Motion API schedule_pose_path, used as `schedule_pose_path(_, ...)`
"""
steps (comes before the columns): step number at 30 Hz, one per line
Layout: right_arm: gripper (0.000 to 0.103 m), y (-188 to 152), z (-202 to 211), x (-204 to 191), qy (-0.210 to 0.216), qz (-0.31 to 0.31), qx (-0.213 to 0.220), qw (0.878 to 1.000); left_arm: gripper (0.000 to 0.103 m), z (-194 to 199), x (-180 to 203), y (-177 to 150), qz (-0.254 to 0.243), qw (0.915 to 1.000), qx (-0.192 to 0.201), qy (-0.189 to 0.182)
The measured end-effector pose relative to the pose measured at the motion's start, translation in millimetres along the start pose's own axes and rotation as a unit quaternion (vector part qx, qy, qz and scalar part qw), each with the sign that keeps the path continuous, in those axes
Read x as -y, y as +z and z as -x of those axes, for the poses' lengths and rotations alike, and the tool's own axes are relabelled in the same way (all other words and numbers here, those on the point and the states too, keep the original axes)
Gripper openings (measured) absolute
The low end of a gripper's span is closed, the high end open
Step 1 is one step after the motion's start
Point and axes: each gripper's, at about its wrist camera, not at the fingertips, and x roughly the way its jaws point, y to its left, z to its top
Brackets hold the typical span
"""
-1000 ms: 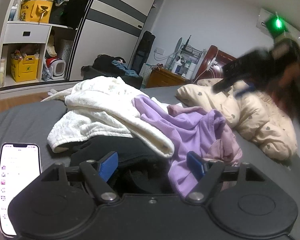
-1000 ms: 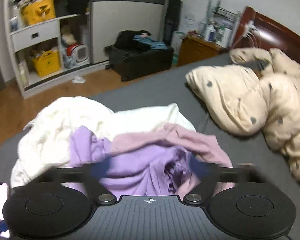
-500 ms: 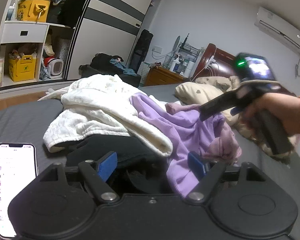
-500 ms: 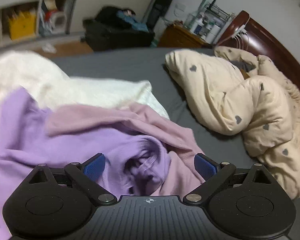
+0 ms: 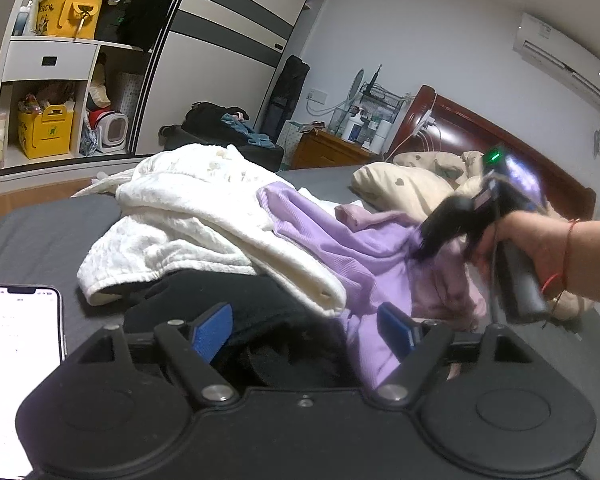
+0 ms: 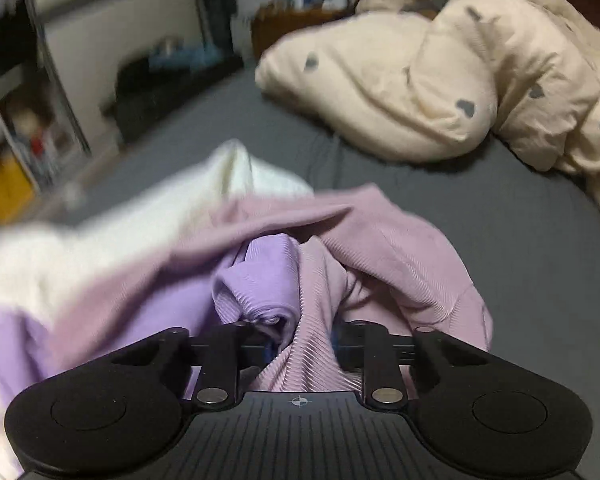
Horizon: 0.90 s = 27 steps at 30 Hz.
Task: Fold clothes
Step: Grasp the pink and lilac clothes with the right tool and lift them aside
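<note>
A heap of clothes lies on the grey bed (image 6: 540, 280): a white fleecy garment (image 5: 188, 216), a lilac ribbed top (image 5: 340, 248), a pink ribbed garment (image 6: 380, 248) and a black garment (image 5: 228, 292) underneath. My left gripper (image 5: 304, 320) stands open just over the black garment, with nothing pinched. My right gripper (image 6: 300, 340) points down into the heap, its jaws closing, with bunched pink and lilac cloth (image 6: 260, 280) squeezed between them. The left wrist view shows it (image 5: 424, 248) held by a hand at the heap's right side.
A lit phone (image 5: 16, 360) lies on the bed left of my left gripper. A cream duvet with grey hearts (image 6: 440, 80) is piled toward the headboard. An open wardrobe (image 5: 60, 80) with yellow boxes and a suitcase stand beyond the bed.
The right gripper came down from above the duvet into the heap, rolled, and its jaws went from wide apart to pinched on the pink cloth. The left gripper stayed put.
</note>
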Motion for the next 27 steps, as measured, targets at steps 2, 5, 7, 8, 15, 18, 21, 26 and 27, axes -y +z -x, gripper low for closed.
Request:
schedule_pose_path(2, 0.021, 10, 16, 11, 0.035, -0.047, 0.032, 0.998, 0.079, 0, 2, -1, -0.003, 1.0000, -0.001, -0.001)
schedule_pose_path(5, 0.019, 33, 44, 26, 0.077, -0.114, 0.080, 0.987, 0.079, -1, 5, -2, -0.008, 1.0000, -0.002, -0.001)
schedule_pose_path(7, 0.019, 56, 69, 29, 0.101, -0.126, 0.120, 0.980, 0.079, -1, 7, -3, -0.012, 0.9999, -0.003, 0.001)
schedule_pose_path(8, 0.019, 65, 83, 28, 0.109, -0.122, 0.143, 0.976, 0.079, -2, 7, -4, -0.013, 0.9999, -0.003, 0.001)
schedule_pose_path(15, 0.018, 112, 173, 19, 0.164, -0.096, 0.306, 0.933, 0.080, -4, 12, -6, -0.022, 0.9997, -0.004, 0.008)
schedule_pose_path(18, 0.019, 108, 180, 17, 0.171, -0.081, 0.322, 0.927, 0.081, -5, 14, -7, -0.028, 0.9995, -0.006, 0.010)
schedule_pose_path(21, 0.019, 92, 158, 19, 0.145, -0.070, 0.277, 0.947, 0.081, -6, 17, -8, -0.034, 0.9993, -0.008, 0.014)
schedule_pose_path(26, 0.025, 54, 89, 5, 0.066, -0.071, 0.135, 0.986, 0.080, -3, 18, -7, -0.042, 0.9987, -0.007, 0.028)
schedule_pose_path(27, 0.025, 42, 79, 9, 0.057, -0.068, 0.111, 0.990, 0.081, -1, 17, -6, -0.039, 0.9989, -0.007, 0.026)
